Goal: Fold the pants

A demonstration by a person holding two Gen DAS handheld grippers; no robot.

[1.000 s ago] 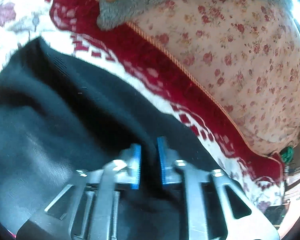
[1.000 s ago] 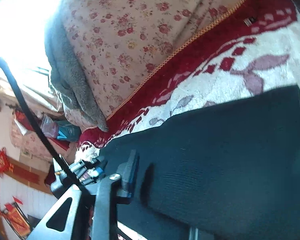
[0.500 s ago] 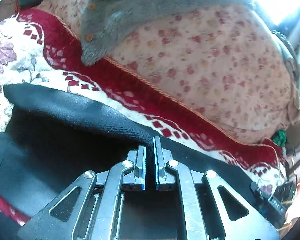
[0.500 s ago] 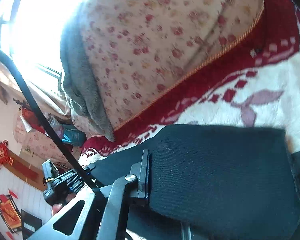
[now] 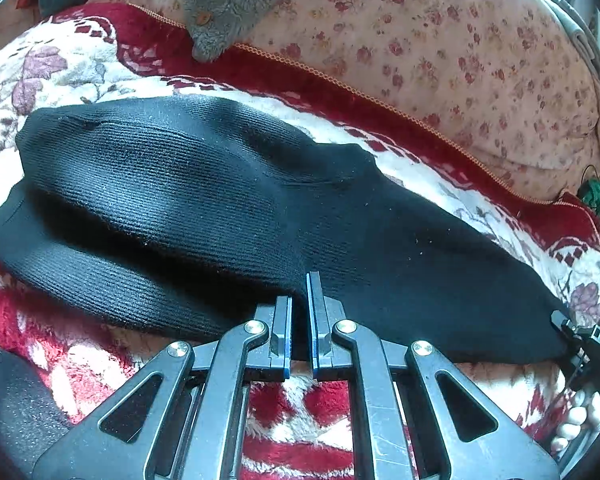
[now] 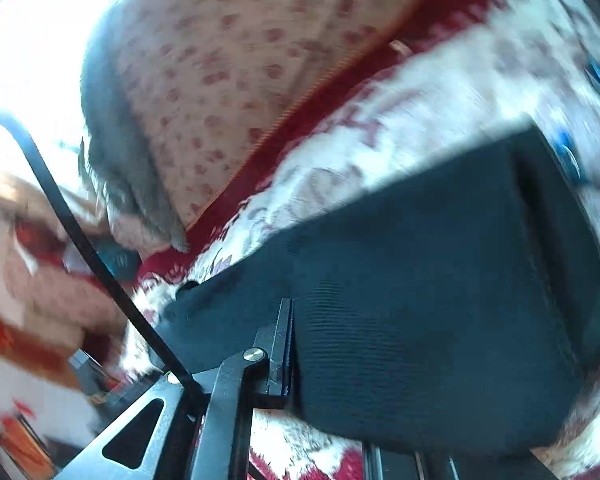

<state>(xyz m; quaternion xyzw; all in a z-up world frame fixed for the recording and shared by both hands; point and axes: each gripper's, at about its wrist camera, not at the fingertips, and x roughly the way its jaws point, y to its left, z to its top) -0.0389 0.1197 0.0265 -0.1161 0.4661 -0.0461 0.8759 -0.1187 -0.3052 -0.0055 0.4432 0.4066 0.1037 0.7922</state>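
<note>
The black knit pants (image 5: pixel 228 200) lie folded on the red and white floral blanket (image 5: pixel 80 64). My left gripper (image 5: pixel 300 320) is shut on the near edge of the pants, the cloth pinched between its blue-edged pads. In the right wrist view the pants (image 6: pixel 420 280) fill the lower right. Only the left finger (image 6: pixel 282 344) of my right gripper shows, pressed against the cloth; the other finger is hidden by the fabric. The right gripper's tip also shows in the left wrist view (image 5: pixel 580 340), at the far right end of the pants.
A pink floral quilt (image 5: pixel 440 48) is heaped behind the blanket, with a grey fleece garment (image 5: pixel 228 8) on it. A black cable (image 6: pixel 80 232) crosses the left of the right wrist view. A dark object (image 5: pixel 8 412) sits at bottom left.
Both grippers have carried the pants' edge over and down; the lifted fold now lies flat on the lower layer. The right wrist view is blurred from motion.
</note>
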